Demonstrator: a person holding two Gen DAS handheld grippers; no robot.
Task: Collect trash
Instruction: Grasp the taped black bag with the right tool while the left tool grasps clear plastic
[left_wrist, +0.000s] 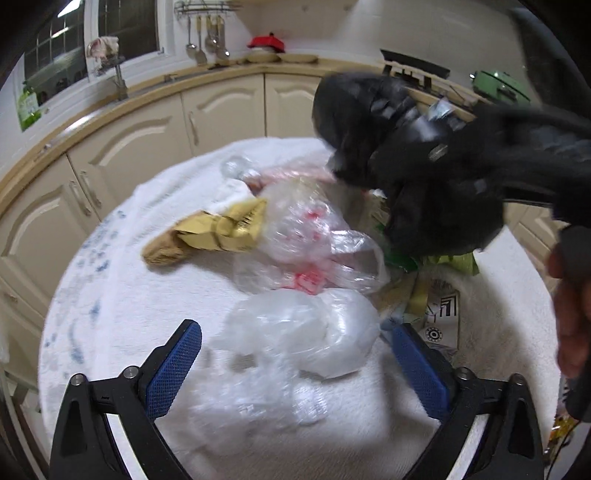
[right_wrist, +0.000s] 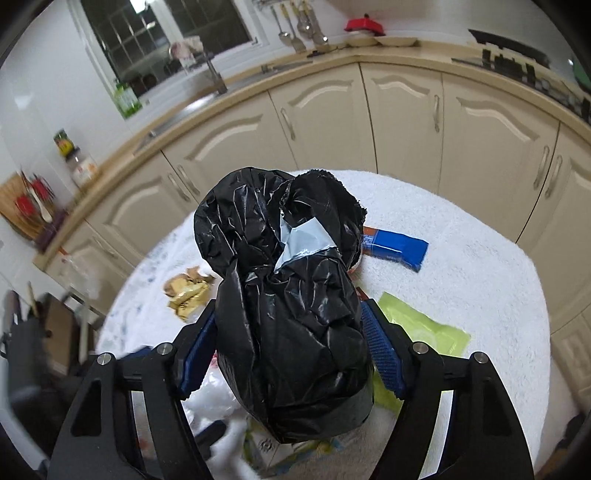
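We are holding the right gripper (right_wrist: 291, 354) with its blue pads (right_wrist: 380, 347) pressing on both sides of a crumpled black trash bag (right_wrist: 288, 295), which is standing up between them and showing a pale grey patch near its top. The left gripper (left_wrist: 295, 354) is hanging wide apart over a heap of clear plastic bags (left_wrist: 295, 325); plastic is lying between its pads (left_wrist: 173, 365), but we are not seeing them press on it.

Outward from the left gripper, a gold wrapper (left_wrist: 218, 229) is lying to the far left of the clear plastic, and green and yellow wrappers (left_wrist: 424, 273) are piling up to the right, under the black bag. In the right wrist view a flat lime-green packet (right_wrist: 424, 325) is lying just right of the bag and a blue packet (right_wrist: 399, 247) farther off.

All of it is sitting on a round desk (right_wrist: 480, 258) covered in white towelling, with bare room on its right and far sides. Cream cabinets (right_wrist: 406, 114) are curving close behind its far edge.
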